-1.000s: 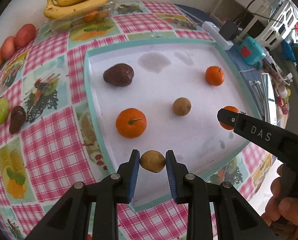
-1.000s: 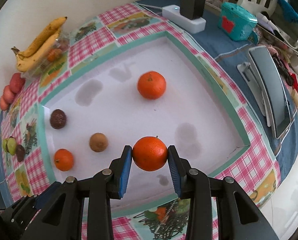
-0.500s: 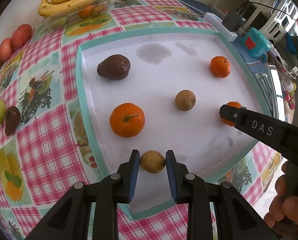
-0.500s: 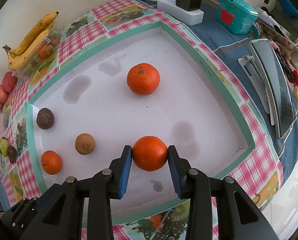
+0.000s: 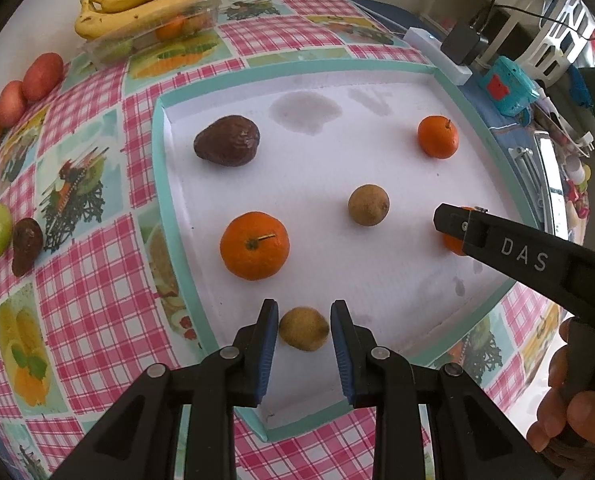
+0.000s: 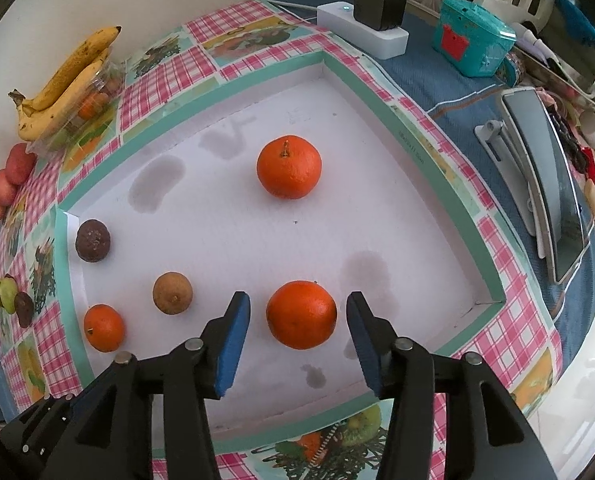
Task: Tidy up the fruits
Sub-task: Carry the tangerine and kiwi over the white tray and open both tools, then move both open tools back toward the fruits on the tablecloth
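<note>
Your right gripper points down over the white tray; its jaws have just been opening, now spread w/ gaps either side of the orange, which sits on the tray floor btwn them. Your left gripper brackets a small brown fruit near the tray's front edge; slim gaps show, so grip looks released.

Both wrist fisheyes look steeply down, close over the shared white tray, from opposite sides
</note>
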`<action>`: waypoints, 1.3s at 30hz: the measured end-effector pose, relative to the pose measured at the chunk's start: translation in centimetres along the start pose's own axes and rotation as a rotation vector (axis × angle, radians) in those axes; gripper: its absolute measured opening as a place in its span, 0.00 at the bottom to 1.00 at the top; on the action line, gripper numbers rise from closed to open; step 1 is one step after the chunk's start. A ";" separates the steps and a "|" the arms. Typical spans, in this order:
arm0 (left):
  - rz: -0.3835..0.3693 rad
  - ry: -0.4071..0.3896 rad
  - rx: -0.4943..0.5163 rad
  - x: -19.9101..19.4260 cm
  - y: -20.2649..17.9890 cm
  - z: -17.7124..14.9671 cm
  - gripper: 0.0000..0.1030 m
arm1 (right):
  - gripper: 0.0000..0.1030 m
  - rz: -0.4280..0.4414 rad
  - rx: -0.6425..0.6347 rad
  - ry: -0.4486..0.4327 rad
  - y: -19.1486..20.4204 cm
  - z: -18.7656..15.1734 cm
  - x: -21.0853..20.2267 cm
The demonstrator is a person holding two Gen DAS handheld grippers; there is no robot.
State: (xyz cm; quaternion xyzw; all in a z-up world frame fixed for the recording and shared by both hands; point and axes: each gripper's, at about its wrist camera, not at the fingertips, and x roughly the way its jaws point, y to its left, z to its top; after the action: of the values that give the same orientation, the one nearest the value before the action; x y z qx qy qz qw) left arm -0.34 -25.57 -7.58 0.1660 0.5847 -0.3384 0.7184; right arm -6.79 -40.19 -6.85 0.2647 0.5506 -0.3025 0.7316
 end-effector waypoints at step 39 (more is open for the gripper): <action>0.160 -0.116 -0.181 -4.2 6.1 0.4 1.00 | 0.91 -0.004 -0.008 -0.072 0.1 0.0 -1.6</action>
State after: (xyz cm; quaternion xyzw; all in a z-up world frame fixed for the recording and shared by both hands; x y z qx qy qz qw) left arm 3.74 -20.19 -4.46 0.1265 0.5551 -0.2350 0.7878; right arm -7.09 -39.83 -5.26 0.2496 0.5257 -0.3109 0.7514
